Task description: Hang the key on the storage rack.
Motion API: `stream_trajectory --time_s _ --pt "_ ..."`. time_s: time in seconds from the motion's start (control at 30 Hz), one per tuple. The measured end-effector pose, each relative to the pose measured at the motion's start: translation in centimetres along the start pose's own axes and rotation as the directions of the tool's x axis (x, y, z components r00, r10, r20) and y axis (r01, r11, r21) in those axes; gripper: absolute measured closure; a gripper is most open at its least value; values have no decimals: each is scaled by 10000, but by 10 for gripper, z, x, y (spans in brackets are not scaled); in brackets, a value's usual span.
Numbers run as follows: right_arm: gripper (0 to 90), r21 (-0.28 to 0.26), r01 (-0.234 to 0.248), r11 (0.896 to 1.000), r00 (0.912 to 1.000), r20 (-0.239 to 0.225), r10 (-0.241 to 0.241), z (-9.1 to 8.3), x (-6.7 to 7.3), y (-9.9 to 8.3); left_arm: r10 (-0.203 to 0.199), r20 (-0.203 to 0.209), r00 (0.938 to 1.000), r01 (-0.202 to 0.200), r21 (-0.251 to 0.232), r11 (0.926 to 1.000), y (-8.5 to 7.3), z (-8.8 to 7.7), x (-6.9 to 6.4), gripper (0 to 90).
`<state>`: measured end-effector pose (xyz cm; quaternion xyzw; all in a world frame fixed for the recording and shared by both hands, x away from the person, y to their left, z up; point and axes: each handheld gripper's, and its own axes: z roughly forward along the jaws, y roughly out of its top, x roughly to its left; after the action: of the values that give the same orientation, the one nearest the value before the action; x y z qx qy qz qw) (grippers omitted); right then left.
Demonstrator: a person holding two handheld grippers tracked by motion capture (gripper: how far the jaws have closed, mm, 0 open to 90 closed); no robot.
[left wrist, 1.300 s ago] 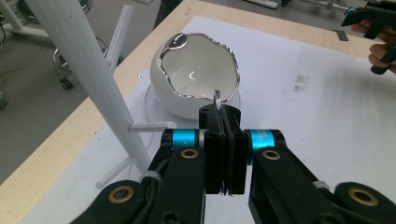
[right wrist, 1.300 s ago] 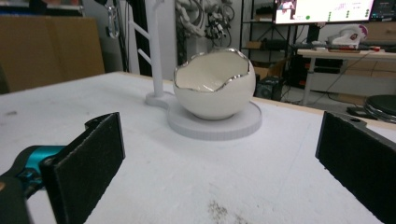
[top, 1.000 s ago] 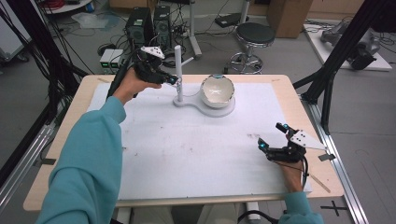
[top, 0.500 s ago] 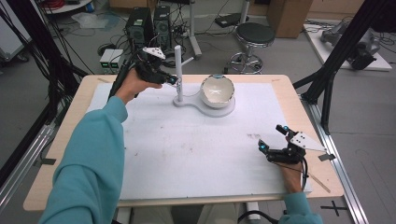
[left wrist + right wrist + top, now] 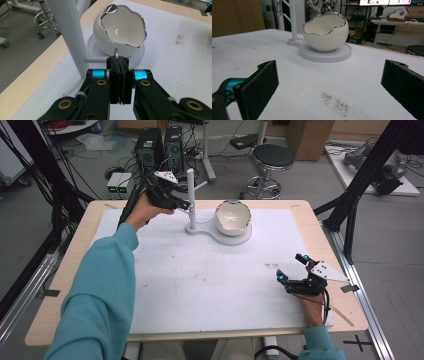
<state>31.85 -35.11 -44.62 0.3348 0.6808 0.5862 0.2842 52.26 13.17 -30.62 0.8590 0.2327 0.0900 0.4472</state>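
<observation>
A white stand has a round base [image 5: 243, 238] and a tall post [image 5: 190, 195]. On the base sits a white egg-shaped bowl [image 5: 232, 217] with a silver jagged rim. My left gripper [image 5: 186, 205] is at the post, level with a short side peg [image 5: 96, 59]. Its jaws are shut on a thin silver metal piece [image 5: 116, 52], whose rounded tip sticks out toward the bowl [image 5: 122, 32]. My right gripper [image 5: 291, 268] rests low near the table's right front, open and holding nothing. It faces the bowl [image 5: 325, 32] from a distance, and both of its pads [image 5: 259, 85] are in sight.
A white mat [image 5: 200, 280] covers most of the wooden table [image 5: 65, 270]. Dark specks [image 5: 334, 102] mark the mat in front of my right gripper. Behind the table are computer towers [image 5: 160, 145], a stool [image 5: 270, 157] and cables on the floor.
</observation>
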Motion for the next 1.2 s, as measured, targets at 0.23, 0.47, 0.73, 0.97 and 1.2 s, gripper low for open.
stream_trajectory --time_s 0.23,0.47,0.73,0.97,1.2 --pt "6 12 0 10000 10000 33 0 0 0 0 -142 -47 9999 142 -57 9999 -2 4 4 882" --pt "5 15 19 10000 10000 1 -19 0 1 0 -347 -126 9993 346 -22 9994 -6 6 10 876" --pt "6 16 193 9998 9998 67 -193 1 1 0 -562 -543 9969 549 -241 9982 -12 4 18 513" --pt "6 88 152 9998 9999 7 -152 1 2 0 -721 -1448 9868 526 -1344 9895 -18 -25 10 90" --pt "5 34 -3 10000 10000 -20 3 1 0 0 -82 -1763 9843 -309 -2174 9756 -49 -74 -11 17"
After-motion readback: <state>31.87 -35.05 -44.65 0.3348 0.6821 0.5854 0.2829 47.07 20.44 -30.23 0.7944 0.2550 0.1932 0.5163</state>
